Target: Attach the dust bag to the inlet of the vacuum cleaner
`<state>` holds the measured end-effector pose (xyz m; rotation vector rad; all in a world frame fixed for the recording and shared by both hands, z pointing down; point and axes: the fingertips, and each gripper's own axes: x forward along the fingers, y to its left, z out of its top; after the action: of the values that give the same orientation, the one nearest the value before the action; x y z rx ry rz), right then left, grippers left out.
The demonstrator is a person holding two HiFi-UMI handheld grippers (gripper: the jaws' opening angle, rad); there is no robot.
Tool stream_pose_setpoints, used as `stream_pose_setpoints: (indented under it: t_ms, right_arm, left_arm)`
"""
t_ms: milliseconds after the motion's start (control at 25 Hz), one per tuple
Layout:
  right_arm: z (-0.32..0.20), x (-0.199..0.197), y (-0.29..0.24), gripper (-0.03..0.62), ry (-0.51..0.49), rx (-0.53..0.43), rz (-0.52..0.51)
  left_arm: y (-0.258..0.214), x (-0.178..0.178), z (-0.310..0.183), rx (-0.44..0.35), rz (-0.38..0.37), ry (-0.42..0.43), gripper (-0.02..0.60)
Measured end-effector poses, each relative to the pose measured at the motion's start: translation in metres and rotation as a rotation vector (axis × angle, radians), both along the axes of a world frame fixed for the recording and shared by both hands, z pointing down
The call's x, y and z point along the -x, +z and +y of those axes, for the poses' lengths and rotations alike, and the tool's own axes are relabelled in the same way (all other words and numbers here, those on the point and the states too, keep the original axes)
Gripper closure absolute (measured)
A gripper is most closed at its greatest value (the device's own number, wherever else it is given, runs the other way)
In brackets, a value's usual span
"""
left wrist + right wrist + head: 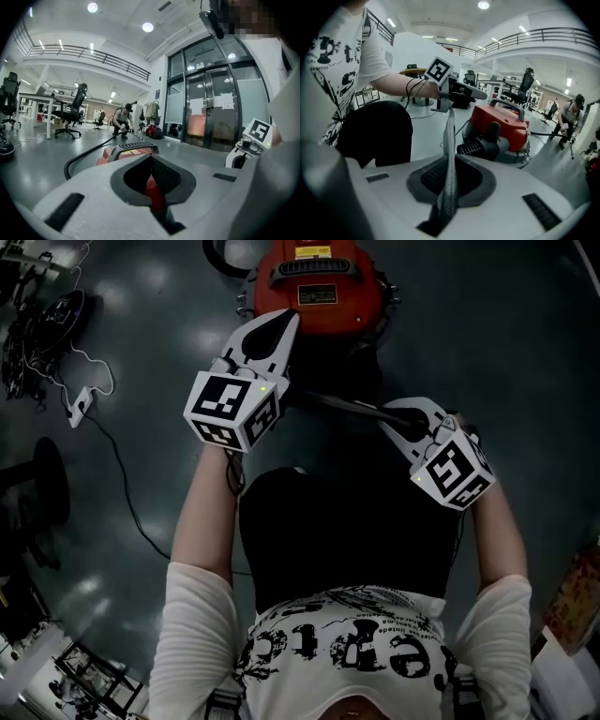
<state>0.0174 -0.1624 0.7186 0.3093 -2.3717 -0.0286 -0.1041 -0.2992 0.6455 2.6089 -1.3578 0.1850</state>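
Note:
The red vacuum cleaner (314, 287) stands on the grey floor just ahead of me, its black ribbed inlet (477, 148) showing in the right gripper view. My right gripper (392, 418) is shut on a thin grey mesh edge of the dust bag (449, 154). That edge runs as a dark strip (337, 407) up toward the underside of my left gripper (284, 324). The left gripper (150, 158) points at the vacuum (126, 152) with its tips together. Only red vacuum body shows through its hollow. Black cloth (319, 521) fills the space below both grippers.
A white power strip with cable (80, 407) and a black stool base (42, 484) lie on the floor to the left. A black hose (84, 157) curves away from the vacuum. Office chairs (70, 112), a crouching person (121, 119) and glass doors (211, 108) are farther off.

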Motion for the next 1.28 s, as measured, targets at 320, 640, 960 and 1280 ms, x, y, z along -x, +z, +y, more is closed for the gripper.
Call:
stream_pose_setpoints:
  t_ms: [320, 640, 960, 1280]
  right_arm:
    - [-0.014, -0.001, 0.006, 0.566, -0.004, 0.036, -0.077]
    - [-0.024, -0.001, 0.011, 0.566, 0.085, 0.050, -0.109]
    - [-0.025, -0.003, 0.014, 0.565, 0.110, 0.054, -0.129]
    - [-0.028, 0.000, 0.011, 0.565, 0.054, -0.080, -0.049]
  left_arm:
    - [0.016, -0.007, -0.012, 0.014, -0.046, 0.073, 0.578]
    - [0.024, -0.015, -0.013, 0.025, -0.158, 0.105, 0.578]
    - [0.024, -0.014, -0.012, 0.014, -0.150, 0.109, 0.578]
    - [0.027, -0.015, -0.013, 0.040, -0.145, 0.131, 0.578]
